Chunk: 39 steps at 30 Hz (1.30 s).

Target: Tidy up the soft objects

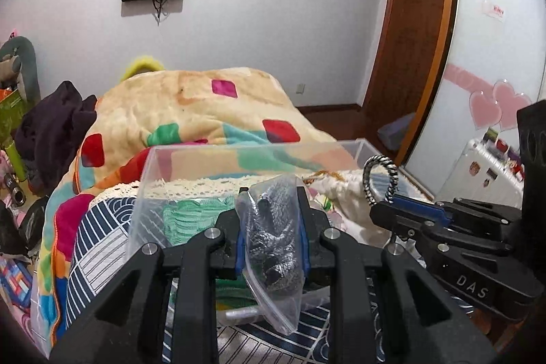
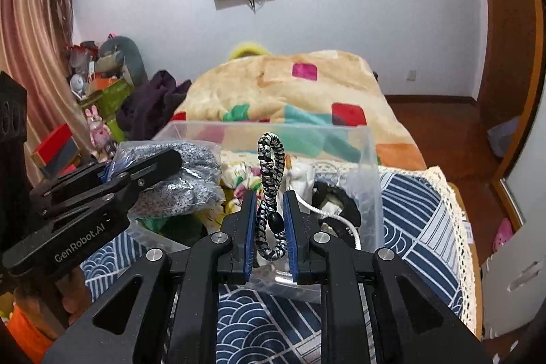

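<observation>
My left gripper is shut on a clear zip bag of grey knitted fabric, held above the near wall of a clear plastic bin. The bag also shows in the right wrist view. My right gripper is shut on a black-and-white braided cord loop with a black bead, over the bin's near side. The loop also shows in the left wrist view. The bin holds green knit, floral cloth, white cord and a dark item.
The bin stands on a navy wave-pattern cloth with lace edging on a bed. A peach patchwork blanket and dark purple clothing lie behind. Toys and boxes crowd the left; a wooden floor and door are at right.
</observation>
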### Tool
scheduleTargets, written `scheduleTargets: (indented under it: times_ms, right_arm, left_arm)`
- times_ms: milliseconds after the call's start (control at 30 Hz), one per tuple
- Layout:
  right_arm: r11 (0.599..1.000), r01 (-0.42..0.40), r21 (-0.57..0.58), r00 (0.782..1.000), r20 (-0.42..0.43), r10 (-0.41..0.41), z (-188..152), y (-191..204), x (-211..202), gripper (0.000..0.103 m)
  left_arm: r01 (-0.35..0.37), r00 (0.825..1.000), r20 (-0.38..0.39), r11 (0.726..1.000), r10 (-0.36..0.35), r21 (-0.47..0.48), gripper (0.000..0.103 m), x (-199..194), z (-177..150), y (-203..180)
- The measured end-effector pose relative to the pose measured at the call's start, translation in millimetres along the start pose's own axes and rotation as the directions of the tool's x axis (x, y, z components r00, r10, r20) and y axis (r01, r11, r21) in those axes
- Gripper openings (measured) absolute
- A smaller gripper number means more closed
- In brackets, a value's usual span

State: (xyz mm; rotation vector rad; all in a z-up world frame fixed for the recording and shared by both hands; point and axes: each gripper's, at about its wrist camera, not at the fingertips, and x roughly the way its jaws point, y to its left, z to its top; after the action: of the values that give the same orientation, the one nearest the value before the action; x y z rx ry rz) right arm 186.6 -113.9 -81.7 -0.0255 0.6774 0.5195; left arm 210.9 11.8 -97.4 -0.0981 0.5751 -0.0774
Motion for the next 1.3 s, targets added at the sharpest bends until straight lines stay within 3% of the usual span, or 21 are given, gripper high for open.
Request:
scheduleTargets:
  times_ms: [167, 300, 333, 400, 500, 600, 700, 800, 1000, 1233, 1300]
  right_arm:
    - [1.000, 0.004, 0.007, 0.999, -0.040, -0.004, -4, -5, 7, 0.015]
    - [1.000, 0.000, 0.006, 0.998, -0.055, 0.000, -7, -7, 6, 0.019]
    - [1.000, 0.000, 0.006, 0.999, -0.054, 0.000, -7, -7, 4, 0.024]
    - [1.000, -0.004, 0.000, 0.999, -0.054, 0.004, -7, -8, 2, 0.031]
    - [1.000, 0.009, -0.012, 0.999, -0.052, -0.010, -8, -8, -1, 0.043]
    - [1.000, 0.011, -0.011, 0.999, -0.046, -0.011, -7, -11, -5, 0.048]
    - [1.000, 0.024, -0.016, 0.999, -0.034, -0.025, -6, -13, -12, 0.054]
    - [1.000, 0.024, -0.016, 1.000, -0.004, -0.024, -4, -13, -24, 0.059]
    - [0.999, 0.034, -0.041, 0.996, 0.089, -0.030, 6, -5, -56, 0.059]
    - [0.997, 0.034, -0.068, 0.973, 0.229, -0.018, 16, 10, -107, 0.064]
    - [0.996, 0.047, -0.077, 0.965, 0.262, -0.026, 17, 14, -116, 0.064]
  left_arm:
    - [-0.028, 0.999, -0.021, 0.999, 0.029, 0.033, 0.025, 9, -4, -6]
    - [-0.024, 0.999, -0.039, 0.999, 0.025, 0.040, 0.037, 9, -5, -9]
    - [-0.022, 0.999, -0.040, 0.999, 0.024, 0.039, 0.039, 8, -6, -8]
    - [-0.018, 0.999, -0.034, 0.999, 0.020, 0.037, 0.051, 3, -7, -8]
    - [-0.032, 0.999, -0.017, 0.999, 0.032, 0.034, 0.057, -5, -7, -6]
    - [-0.012, 1.000, -0.009, 1.000, 0.012, 0.019, 0.064, -14, -6, -4]
    - [-0.007, 1.000, 0.014, 1.000, 0.007, 0.017, 0.064, -27, -5, -3]
    - [-0.002, 0.999, 0.040, 1.000, 0.002, 0.010, 0.065, -42, -3, -2]
    - [-0.003, 0.994, 0.109, 1.000, 0.003, -0.001, 0.066, -82, 5, -2]
    - [-0.004, 0.976, 0.220, 1.000, 0.003, 0.002, 0.072, -139, 9, -5]
    - [-0.016, 0.968, 0.250, 1.000, 0.012, 0.014, 0.079, -154, 8, -10]
